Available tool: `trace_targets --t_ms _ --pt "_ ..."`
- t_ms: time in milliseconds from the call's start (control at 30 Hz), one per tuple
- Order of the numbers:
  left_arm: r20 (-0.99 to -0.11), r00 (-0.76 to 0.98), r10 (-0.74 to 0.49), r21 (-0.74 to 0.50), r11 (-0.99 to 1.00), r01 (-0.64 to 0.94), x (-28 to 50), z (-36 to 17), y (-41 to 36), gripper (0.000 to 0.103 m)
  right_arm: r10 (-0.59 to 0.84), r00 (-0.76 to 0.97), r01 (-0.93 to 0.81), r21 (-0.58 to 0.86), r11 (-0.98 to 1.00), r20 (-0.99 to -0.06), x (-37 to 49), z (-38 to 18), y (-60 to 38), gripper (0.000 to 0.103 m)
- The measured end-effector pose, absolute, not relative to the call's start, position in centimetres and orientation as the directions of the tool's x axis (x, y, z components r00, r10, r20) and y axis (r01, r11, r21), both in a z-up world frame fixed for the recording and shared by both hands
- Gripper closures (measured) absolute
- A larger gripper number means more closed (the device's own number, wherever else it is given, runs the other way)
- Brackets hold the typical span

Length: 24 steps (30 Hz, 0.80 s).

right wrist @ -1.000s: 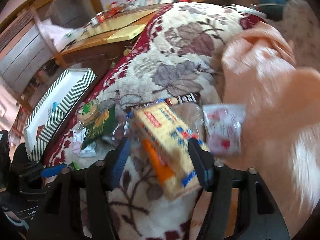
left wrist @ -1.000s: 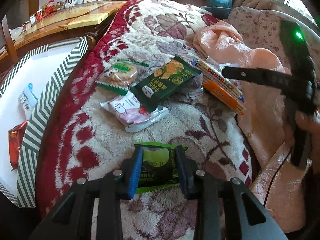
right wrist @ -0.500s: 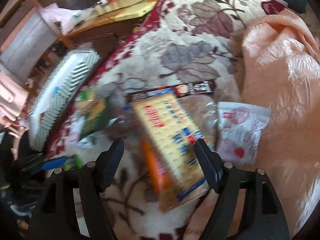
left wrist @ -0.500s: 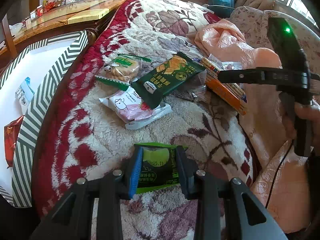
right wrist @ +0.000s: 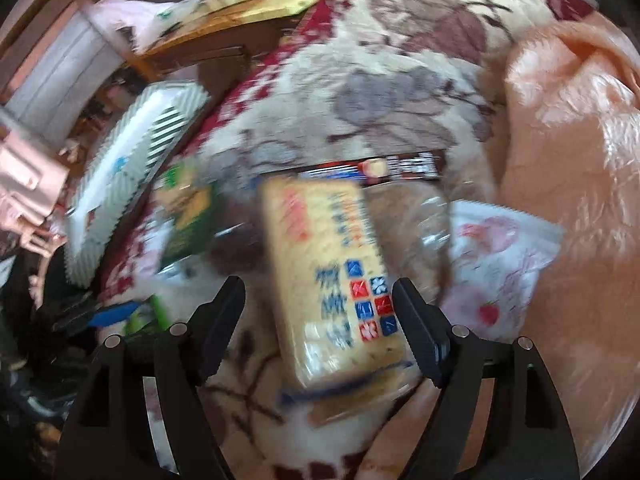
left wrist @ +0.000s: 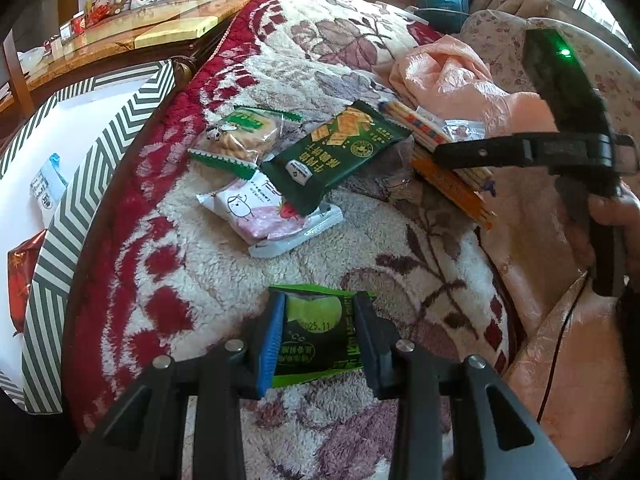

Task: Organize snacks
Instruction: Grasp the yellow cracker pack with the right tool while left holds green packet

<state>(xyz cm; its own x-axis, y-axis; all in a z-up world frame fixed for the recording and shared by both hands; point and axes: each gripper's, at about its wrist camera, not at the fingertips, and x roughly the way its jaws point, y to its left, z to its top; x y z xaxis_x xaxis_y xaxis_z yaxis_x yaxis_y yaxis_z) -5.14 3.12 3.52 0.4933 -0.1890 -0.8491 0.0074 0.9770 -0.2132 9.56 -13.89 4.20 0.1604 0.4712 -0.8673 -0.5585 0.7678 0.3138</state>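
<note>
My left gripper (left wrist: 318, 304) rests low on the floral blanket (left wrist: 224, 276). Its pads are shut on a small green snack packet (left wrist: 314, 332), and the jaws are just starting to open. The right gripper (right wrist: 318, 286) hangs over a yellow cracker pack (right wrist: 332, 264), jaws wide and still opening. The pack lies between the fingers, and the pads do not press on it. An orange pack (left wrist: 452, 188) lies under it. In the left wrist view one right finger (left wrist: 480, 152) crosses the yellow pack. A dark green cracker packet (left wrist: 336, 156), a biscuit packet (left wrist: 240, 140) and a pink-white packet (left wrist: 260, 212) lie mid-blanket.
A striped box (left wrist: 80, 184) with a white inside stands left of the blanket and holds a blue-white packet (left wrist: 46, 188). A peach cloth (left wrist: 460, 80) is bunched at the right, with a strawberry-print packet (right wrist: 500, 264) beside it. A wooden table (left wrist: 140, 28) stands behind.
The right gripper's jaws have spread wide apart around the yellow cracker pack, and it has tipped down closer to it. The left gripper and its green packet have stayed put.
</note>
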Motion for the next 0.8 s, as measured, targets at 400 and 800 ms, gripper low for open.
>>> trace_targets --t_ms 400,800 --pt "-0.850 0.492 -0.189 -0.211 0.977 0.011 -5.2 3.6 3.1 0.066 0.438 0.243 -0.464 0.293 0.836 -0.866 10.7 2.4 -13.5 0.043" --pt "-0.829 0.523 -0.199 -0.237 0.971 -0.007 -5.9 5.0 4.2 0.068 0.470 0.391 -0.464 0.272 0.843 -0.791 4.0 6.6 -15.2 0.048"
